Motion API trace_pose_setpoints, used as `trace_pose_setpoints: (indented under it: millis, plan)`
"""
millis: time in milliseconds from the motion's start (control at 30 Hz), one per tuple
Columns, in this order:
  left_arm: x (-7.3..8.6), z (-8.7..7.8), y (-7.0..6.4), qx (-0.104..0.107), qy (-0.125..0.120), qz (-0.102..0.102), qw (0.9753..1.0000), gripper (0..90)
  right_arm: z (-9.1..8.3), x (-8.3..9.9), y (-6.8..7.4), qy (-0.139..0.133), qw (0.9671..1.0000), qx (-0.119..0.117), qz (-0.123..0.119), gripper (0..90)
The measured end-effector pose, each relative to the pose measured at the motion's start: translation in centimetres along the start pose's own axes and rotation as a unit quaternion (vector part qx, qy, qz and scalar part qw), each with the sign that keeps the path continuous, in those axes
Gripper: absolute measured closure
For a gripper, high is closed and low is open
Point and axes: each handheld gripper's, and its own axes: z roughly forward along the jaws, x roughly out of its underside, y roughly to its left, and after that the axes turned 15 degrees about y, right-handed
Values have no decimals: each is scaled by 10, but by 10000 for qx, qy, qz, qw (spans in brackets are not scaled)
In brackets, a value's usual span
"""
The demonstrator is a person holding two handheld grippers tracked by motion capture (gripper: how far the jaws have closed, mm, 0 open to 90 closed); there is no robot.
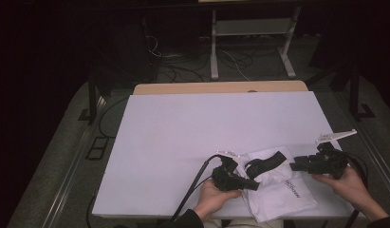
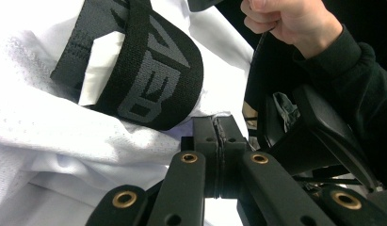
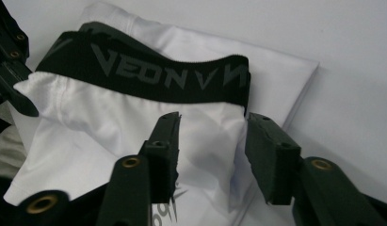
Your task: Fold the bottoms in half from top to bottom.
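A white garment with a black lettered waistband lies at the near right of the white table top. My left gripper lies at the garment's left edge, its jaws pressed together and pinching white fabric just below the waistband. My right gripper hovers at the garment's right side. Its jaws stand apart just above the white cloth, below the waistband. The left gripper holds the cloth's raised left corner there.
A person's hands hold both grippers at the table's near edge. The left gripper's cable trails off the front. A strip of wooden table shows behind the white top. A metal stand and floor cables lie beyond.
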Motion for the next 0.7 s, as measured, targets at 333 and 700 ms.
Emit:
trace_pose_setpoints:
  millis: [333, 700]
  plan:
    - [1, 1, 1, 18, -32, 13, 10000, 880, 3, -24, -2, 45, 10000, -29, 1, 481]
    - [2, 1, 2, 24, -49, 24, 10000, 880, 20, -49, -13, 330, 9994, -59, 91, 484]
